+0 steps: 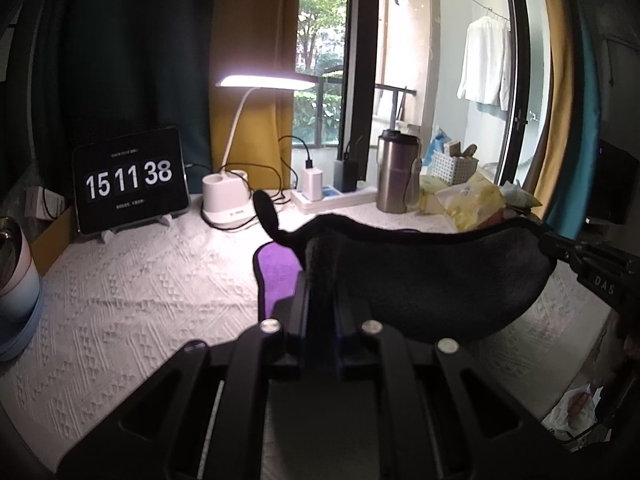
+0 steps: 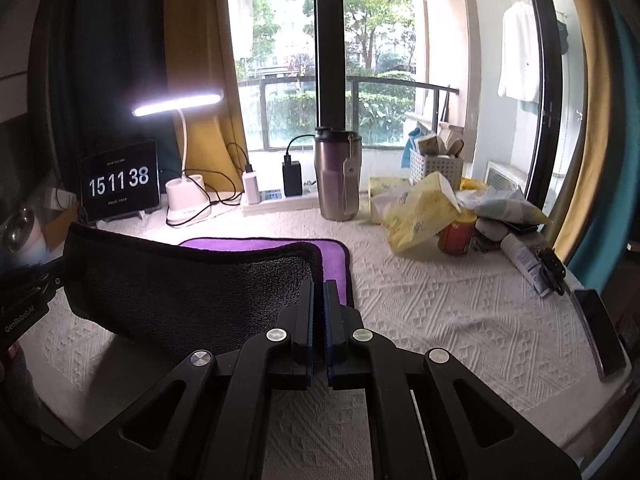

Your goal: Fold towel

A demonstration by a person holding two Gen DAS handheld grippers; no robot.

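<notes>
Gripping towel [image 2: 188, 284] edge, left hand-held gripper [image 1: 320, 280], right hand-held gripper [image 2: 318, 292]

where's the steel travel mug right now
The steel travel mug stands upright at the back of the table by the window, between the power strip on its left and yellow bags on its right.
</notes>
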